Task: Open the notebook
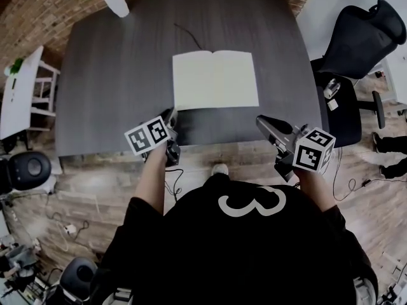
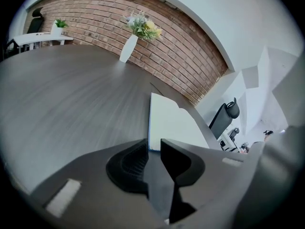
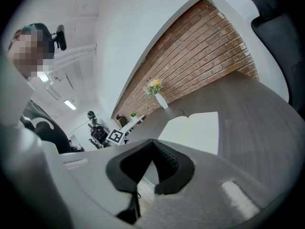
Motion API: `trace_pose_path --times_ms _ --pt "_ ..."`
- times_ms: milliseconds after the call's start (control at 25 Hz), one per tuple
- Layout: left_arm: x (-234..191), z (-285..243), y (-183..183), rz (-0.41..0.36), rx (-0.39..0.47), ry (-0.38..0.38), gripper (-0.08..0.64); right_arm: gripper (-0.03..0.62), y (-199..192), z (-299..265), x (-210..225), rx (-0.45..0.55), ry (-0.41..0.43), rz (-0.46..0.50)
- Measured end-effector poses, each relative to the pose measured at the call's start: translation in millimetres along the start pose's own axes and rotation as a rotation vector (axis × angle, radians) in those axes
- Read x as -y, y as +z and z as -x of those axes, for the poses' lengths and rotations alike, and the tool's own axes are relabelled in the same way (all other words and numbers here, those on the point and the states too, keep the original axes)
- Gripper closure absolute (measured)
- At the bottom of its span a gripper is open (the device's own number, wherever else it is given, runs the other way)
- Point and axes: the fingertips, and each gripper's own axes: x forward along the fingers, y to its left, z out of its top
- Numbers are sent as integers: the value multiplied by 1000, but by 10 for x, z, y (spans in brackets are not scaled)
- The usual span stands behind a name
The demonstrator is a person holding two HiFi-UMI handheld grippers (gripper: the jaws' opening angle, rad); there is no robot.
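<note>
The notebook [image 1: 215,80] lies open and flat on the dark wood table [image 1: 114,75], showing two blank cream pages. My left gripper [image 1: 172,116] hovers at the table's near edge, just short of the notebook's near left corner. In the left gripper view the notebook [image 2: 171,123] lies ahead past the left gripper [image 2: 155,144], whose jaws stand slightly apart with nothing between them. My right gripper [image 1: 262,121] is near the front edge, short of the notebook's near right corner. The right gripper [image 3: 152,142] has its tips together, with the notebook [image 3: 195,130] beyond.
A white vase with flowers [image 1: 116,0] stands at the table's far left, and a thin black cable [image 1: 187,35] lies behind the notebook. A black office chair [image 1: 356,43] is to the right, a white side table [image 1: 19,88] to the left. A brick wall runs behind.
</note>
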Motion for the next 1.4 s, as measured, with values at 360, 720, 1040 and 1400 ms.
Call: trace_pose_path --times_ms 360,720,1040,1400 --pt "898 715 31 -139 104 -163 471 591 199 402 -287 94 -8 123" --pt "2471 1600 -257 -366 180 -500 560 592 367 857 -988 144 107 194" --pt "3108 2027 -471 -491 226 -573 555 592 230 1120 -1267 149 102 304" --pt "3306 2145 -652 -521 230 -576 554 592 183 1269 -1376 166 78 358"
